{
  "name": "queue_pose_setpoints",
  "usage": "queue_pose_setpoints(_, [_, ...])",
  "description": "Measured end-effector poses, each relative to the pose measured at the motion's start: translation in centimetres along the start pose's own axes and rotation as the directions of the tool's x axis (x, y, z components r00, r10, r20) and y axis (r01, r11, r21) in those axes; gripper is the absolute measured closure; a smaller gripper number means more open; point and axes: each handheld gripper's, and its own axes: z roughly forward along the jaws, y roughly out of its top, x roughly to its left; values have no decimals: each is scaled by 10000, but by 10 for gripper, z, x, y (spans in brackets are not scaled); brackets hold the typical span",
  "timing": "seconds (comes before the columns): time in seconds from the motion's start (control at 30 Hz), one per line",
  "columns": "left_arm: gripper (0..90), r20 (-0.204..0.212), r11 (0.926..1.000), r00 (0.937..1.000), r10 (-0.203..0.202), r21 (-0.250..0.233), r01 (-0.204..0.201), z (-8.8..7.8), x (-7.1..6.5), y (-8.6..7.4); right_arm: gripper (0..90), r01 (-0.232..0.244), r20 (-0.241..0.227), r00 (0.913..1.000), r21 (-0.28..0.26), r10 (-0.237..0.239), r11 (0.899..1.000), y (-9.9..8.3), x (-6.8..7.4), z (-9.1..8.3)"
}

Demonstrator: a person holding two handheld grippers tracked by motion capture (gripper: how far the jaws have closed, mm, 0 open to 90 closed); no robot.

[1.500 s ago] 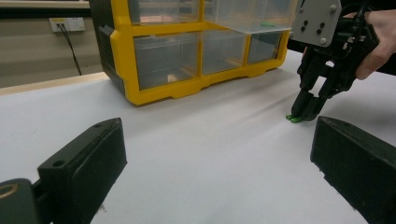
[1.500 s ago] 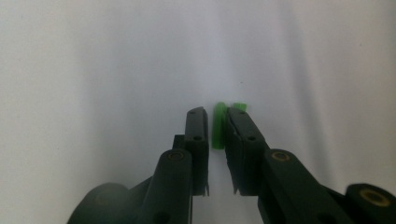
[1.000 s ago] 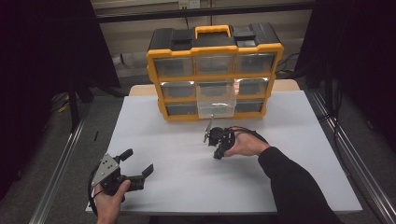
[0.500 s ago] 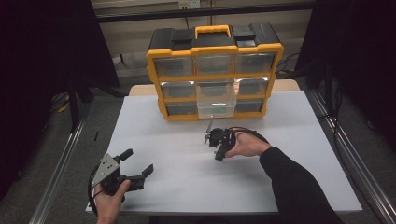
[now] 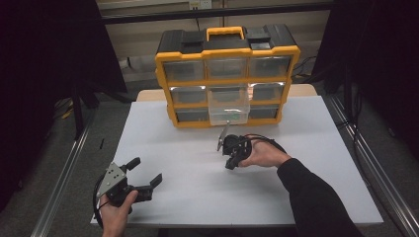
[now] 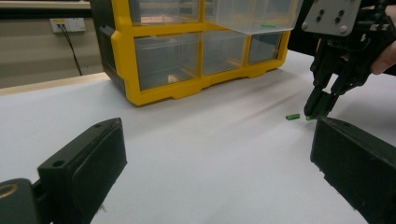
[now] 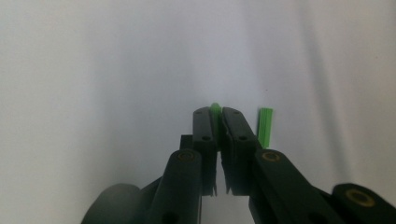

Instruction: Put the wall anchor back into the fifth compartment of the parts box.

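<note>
The left gripper (image 6: 219,154) holds its two black jaws wide apart over the white table (image 6: 210,154), nothing between them. Ahead stands a yellow drawer cabinet (image 6: 187,51) with one clear drawer (image 6: 254,14) pulled out. To the right, the right gripper (image 6: 322,105) points down, tips together beside a small green piece (image 6: 293,116), perhaps pinching another.
</note>
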Motion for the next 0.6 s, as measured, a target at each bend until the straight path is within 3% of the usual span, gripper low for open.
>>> queue_pose_setpoints(0.1, [34, -22, 10000, 10000, -13, -9, 13, 0, 0, 0, 846, 115, 57, 9999, -423, -113, 9990, -1, 1, -6])
queue_pose_setpoints(0.33, [34, -27, 10000, 10000, 9, 4, -9, 0, 0, 0, 846, -146, 95, 9998, -1090, 157, 9939, -6, 3, -25])
queue_pose_setpoints(0.5, [34, -17, 10000, 10000, -27, -3, 27, 0, -1, 0, 846, 127, 169, 9998, -1907, -96, 9816, -8, 3, -35])
queue_pose_setpoints(0.6, [34, -3, 10000, 10000, -29, -8, 29, 0, -1, 0, 846, 95, 175, 9998, -2138, -59, 9768, -8, 4, -41])
